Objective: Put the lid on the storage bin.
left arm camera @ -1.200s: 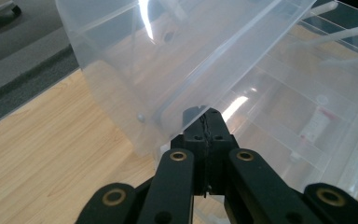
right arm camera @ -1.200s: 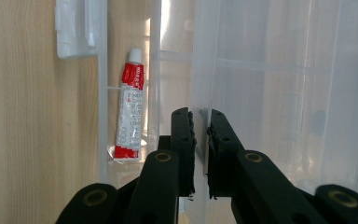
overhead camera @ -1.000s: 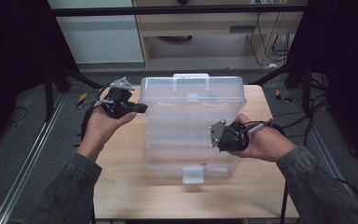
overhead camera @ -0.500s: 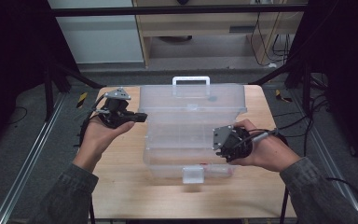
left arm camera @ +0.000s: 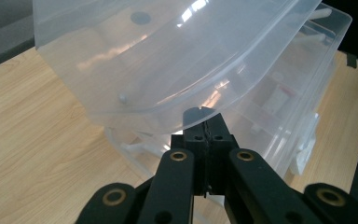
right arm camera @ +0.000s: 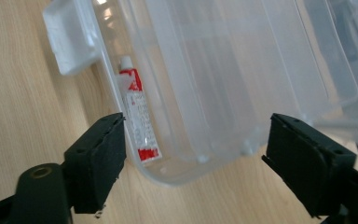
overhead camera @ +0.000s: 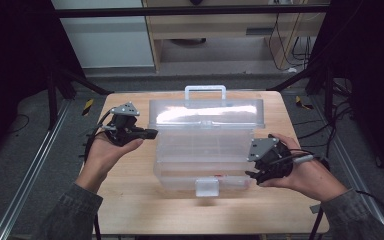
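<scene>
Lid [overhead camera: 207,114] raised further, left gripper [overhead camera: 147,133] fingers at its edge

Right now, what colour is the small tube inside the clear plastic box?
White with red markings; the small tube shows best in the right gripper view.

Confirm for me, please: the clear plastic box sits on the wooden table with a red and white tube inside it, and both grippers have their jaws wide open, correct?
Not quite. Only the right gripper is wide open, around a corner of the clear plastic box. The left gripper view shows the left gripper with its jaws shut together at the edge of the lid. The rest holds: the box sits on the wooden table, with the red and white tube inside.
</scene>
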